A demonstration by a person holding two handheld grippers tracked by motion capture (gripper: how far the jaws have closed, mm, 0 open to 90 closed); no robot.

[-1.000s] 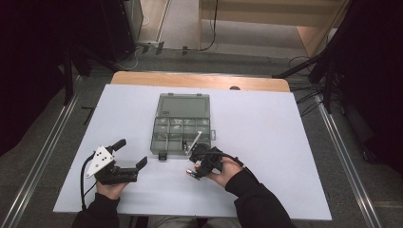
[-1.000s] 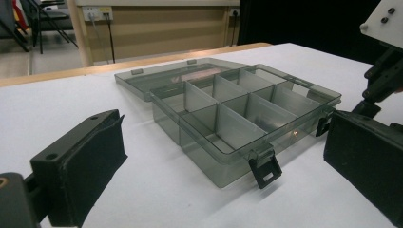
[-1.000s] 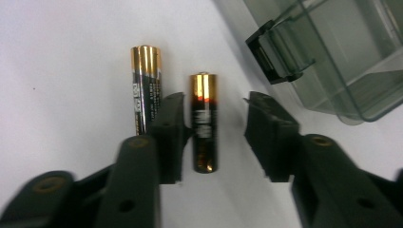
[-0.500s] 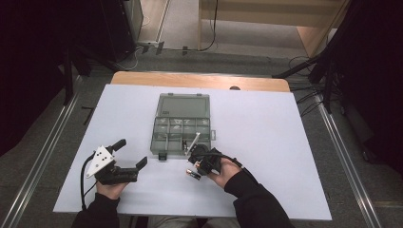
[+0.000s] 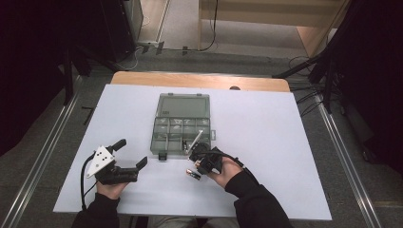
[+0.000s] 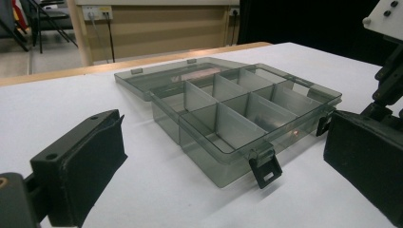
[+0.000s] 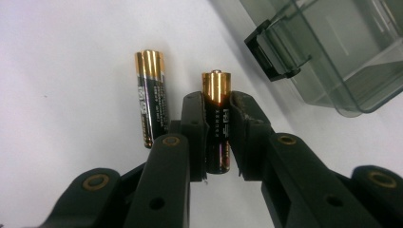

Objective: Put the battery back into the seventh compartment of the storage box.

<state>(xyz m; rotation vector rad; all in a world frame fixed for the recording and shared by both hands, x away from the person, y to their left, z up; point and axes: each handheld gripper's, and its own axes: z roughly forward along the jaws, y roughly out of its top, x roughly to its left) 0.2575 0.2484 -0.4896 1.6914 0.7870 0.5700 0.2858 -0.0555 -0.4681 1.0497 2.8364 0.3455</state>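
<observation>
A black and gold battery [image 7: 218, 128] is clamped between the jaws of my right gripper [image 7: 217, 102], gold end pointing away, just above the white table. Left of it a second, matching battery [image 7: 152, 104] lies loose on the table. From above, my right gripper [image 5: 196, 167] is just in front of the open smoky-grey organizer box [image 5: 183, 126], with the batteries [image 5: 192, 175] under its tip. Over at the front left, my left gripper [image 5: 132, 152] stands open and holds nothing. Its pads [image 6: 90, 161] frame the box [image 6: 247, 114], whose compartments look empty.
The box lid [image 5: 184, 103] lies flat open behind the compartments, and a black latch [image 6: 265, 172] hangs off the front wall. A white sheet [image 5: 285, 142] covers the table, with a wooden edge [image 5: 199, 80] at the back. Dark stands and cables surround the table.
My right hand has shifted very slightly towards the front left, staying over the batteries. The left gripper has not moved.
</observation>
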